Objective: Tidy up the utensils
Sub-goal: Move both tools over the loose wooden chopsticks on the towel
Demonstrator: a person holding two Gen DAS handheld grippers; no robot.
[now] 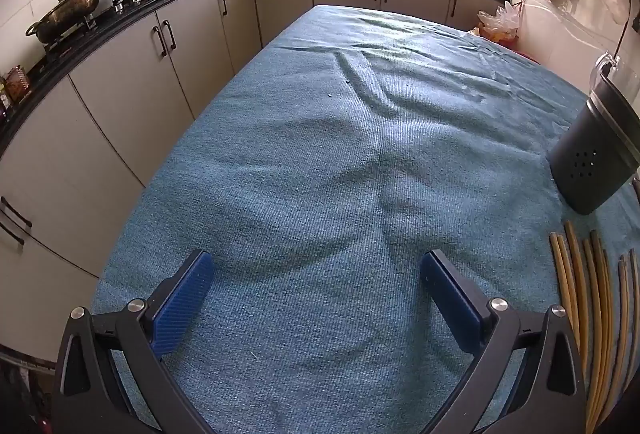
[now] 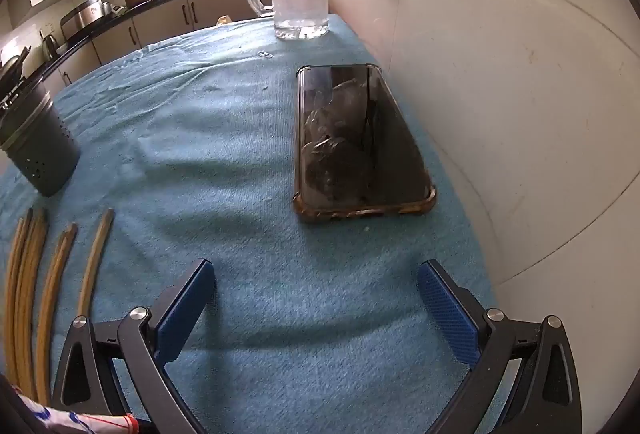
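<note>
Chopsticks (image 2: 48, 274) — about seven — beside one dark holder (image 2: 38, 146); left gripper (image 1: 316, 298) and right gripper (image 2: 316, 298) both released, empty.

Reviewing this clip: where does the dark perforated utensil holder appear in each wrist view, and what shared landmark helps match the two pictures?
Left wrist view: the utensil holder stands at the far right edge, beyond the chopsticks.
Right wrist view: the utensil holder stands at the far left edge, again beyond the chopsticks.
Shared landmark: the row of chopsticks lying on the blue cloth.
</note>
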